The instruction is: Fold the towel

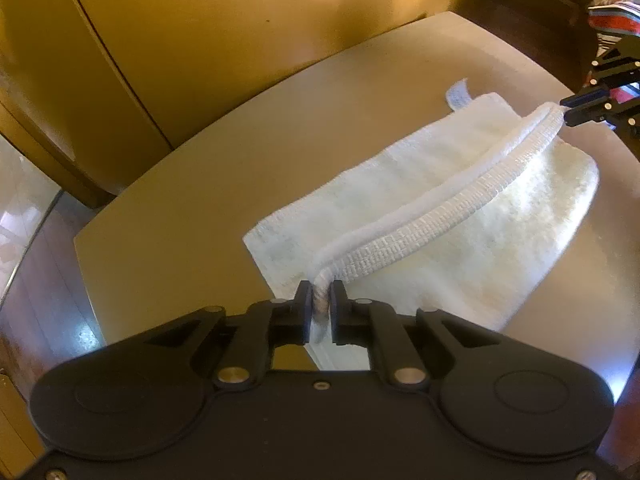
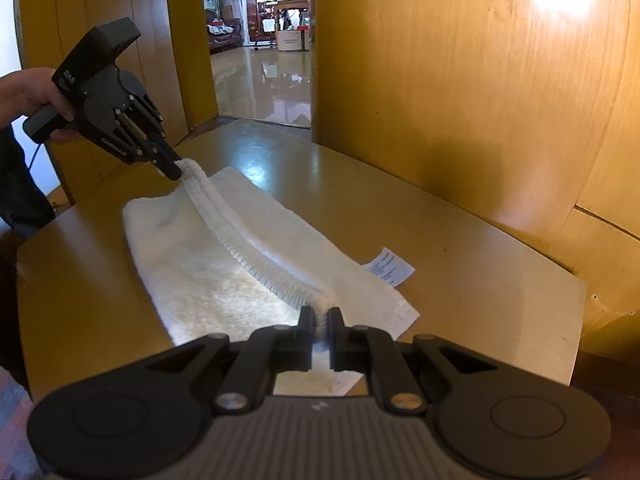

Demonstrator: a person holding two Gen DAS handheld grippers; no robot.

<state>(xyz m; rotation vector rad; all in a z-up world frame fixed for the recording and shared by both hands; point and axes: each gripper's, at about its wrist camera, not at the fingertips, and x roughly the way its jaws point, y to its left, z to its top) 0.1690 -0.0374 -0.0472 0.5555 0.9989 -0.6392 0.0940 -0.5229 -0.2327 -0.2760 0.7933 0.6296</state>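
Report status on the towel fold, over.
Left gripper and right gripper each pinch a hem end. Towel doubled on table. Nothing in the way.

Fluffy white terry towel (image 1: 460, 232) with ribbed woven hem ahead of my matt black plastic left gripper (image 1: 320, 308) — on a glossy, smooth table (image 1: 200, 208).

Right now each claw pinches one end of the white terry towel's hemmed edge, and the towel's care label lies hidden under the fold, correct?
Not quite: the care label is not hidden; the right wrist view shows it sticking out from the white terry towel onto the tan table. The rest holds: left claw and right claw each pinch an end.
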